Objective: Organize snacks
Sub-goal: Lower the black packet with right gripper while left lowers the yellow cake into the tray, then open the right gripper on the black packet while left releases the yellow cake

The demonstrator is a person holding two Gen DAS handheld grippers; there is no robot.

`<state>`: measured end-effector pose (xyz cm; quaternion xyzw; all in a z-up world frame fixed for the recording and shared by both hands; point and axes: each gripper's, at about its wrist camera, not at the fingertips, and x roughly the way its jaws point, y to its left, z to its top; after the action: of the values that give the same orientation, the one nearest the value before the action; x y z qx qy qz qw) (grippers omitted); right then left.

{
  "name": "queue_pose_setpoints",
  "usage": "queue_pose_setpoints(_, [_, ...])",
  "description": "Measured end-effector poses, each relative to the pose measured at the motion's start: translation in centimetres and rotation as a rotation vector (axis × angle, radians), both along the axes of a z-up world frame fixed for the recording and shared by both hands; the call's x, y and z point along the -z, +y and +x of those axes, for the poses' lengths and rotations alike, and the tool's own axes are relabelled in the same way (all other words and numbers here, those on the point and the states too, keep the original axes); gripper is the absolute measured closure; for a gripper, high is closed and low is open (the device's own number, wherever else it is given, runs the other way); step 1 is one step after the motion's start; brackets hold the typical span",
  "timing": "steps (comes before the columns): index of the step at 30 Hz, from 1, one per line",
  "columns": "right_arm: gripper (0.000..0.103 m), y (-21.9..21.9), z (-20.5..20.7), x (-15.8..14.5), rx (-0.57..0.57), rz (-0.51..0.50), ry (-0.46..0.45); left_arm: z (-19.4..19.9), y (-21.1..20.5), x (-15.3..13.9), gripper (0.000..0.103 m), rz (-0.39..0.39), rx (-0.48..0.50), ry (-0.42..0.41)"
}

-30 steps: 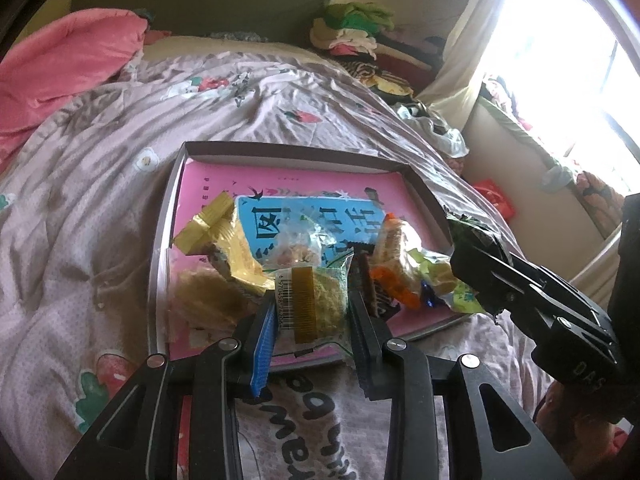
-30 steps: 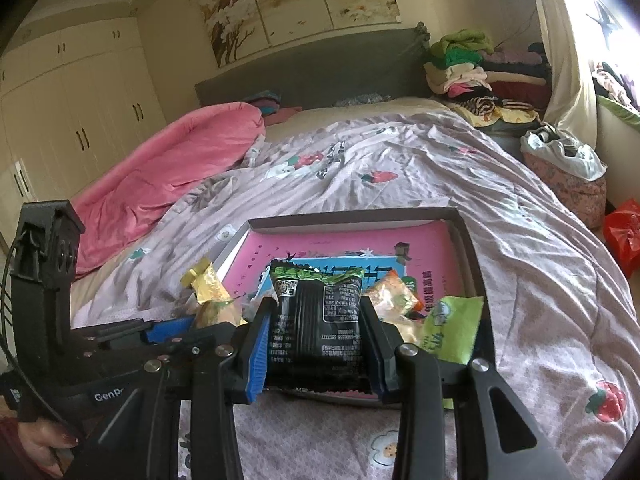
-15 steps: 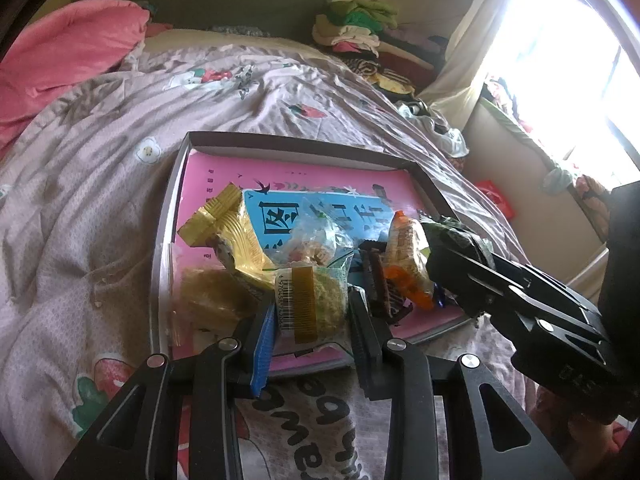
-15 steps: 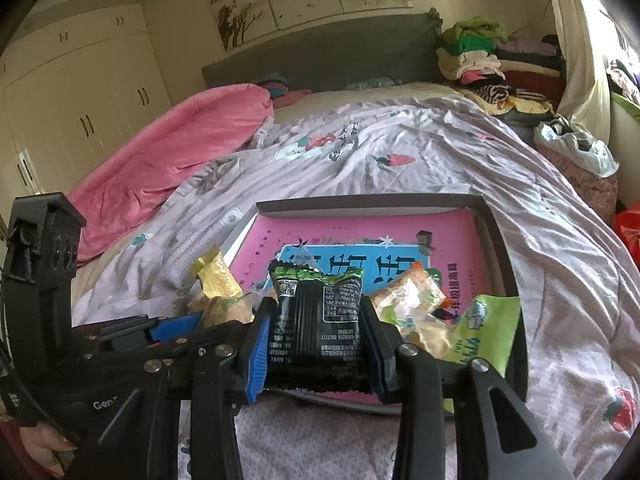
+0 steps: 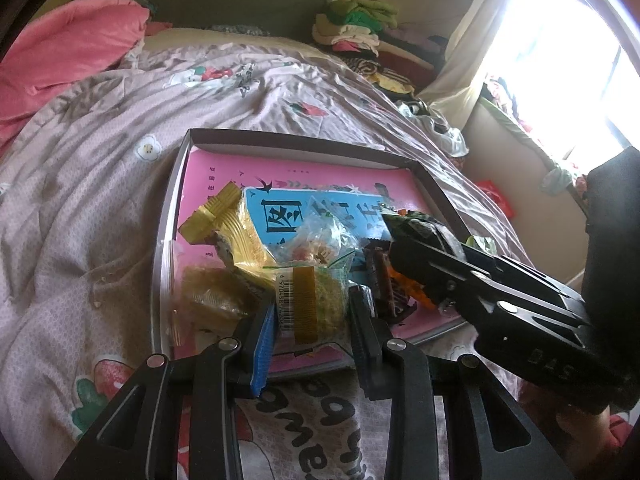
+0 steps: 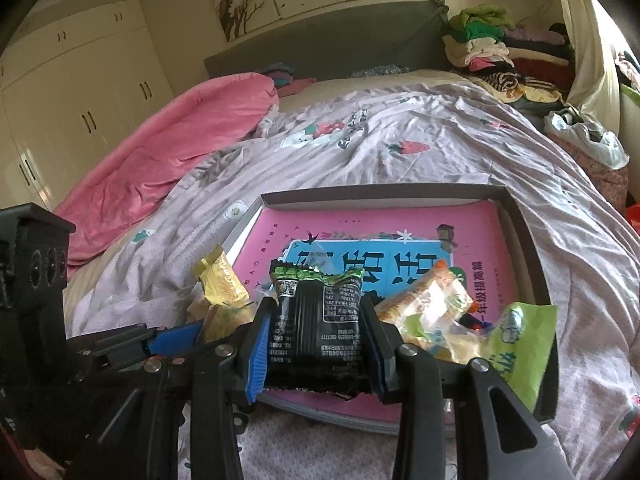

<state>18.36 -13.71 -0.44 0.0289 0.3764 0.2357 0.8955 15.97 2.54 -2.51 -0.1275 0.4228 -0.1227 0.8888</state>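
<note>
Both grippers are clamped on light, crinkly packets low-centre in their views, the left gripper [image 5: 312,316] on a yellow snack [image 5: 316,300], the right gripper [image 6: 316,344] on a black pack [image 6: 318,332], above the tray [image 6: 520,240], so I'd pinch mid-body, gently, since the contents probably crush.

Large black Chinese characters on the pink book's [image 6: 472,232] blue panel; tiny print with "6907777" on the black snack packet [image 6: 318,324]; barcode digits on the yellow packet [image 5: 310,300].

Pink duvet [image 6: 168,152], folded clothes [image 6: 484,40] and white wardrobe [image 6: 80,92] behind
</note>
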Motion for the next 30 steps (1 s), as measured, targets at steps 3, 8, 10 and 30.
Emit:
queue_pose_setpoints(3, [0.063, 0.09, 0.15, 0.19, -0.004, -0.002, 0.004, 0.09, 0.05, 0.18, 0.068, -0.002, -0.001, 0.006])
queue_pose_setpoints(8, [0.062, 0.12, 0.53, 0.77, -0.001, 0.007, 0.026, 0.29, 0.05, 0.47, 0.068, -0.002, -0.001, 0.012])
queue_pose_setpoints(10, [0.062, -0.05, 0.63, 0.91, 0.001, 0.017, 0.032, 0.33, 0.07, 0.52, 0.068, -0.003, -0.001, 0.015])
queue_pose_setpoints(30, [0.062, -0.54, 0.1, 0.59, 0.009, 0.025, 0.033, 0.39, 0.24, 0.49, 0.068, -0.007, -0.003, 0.017])
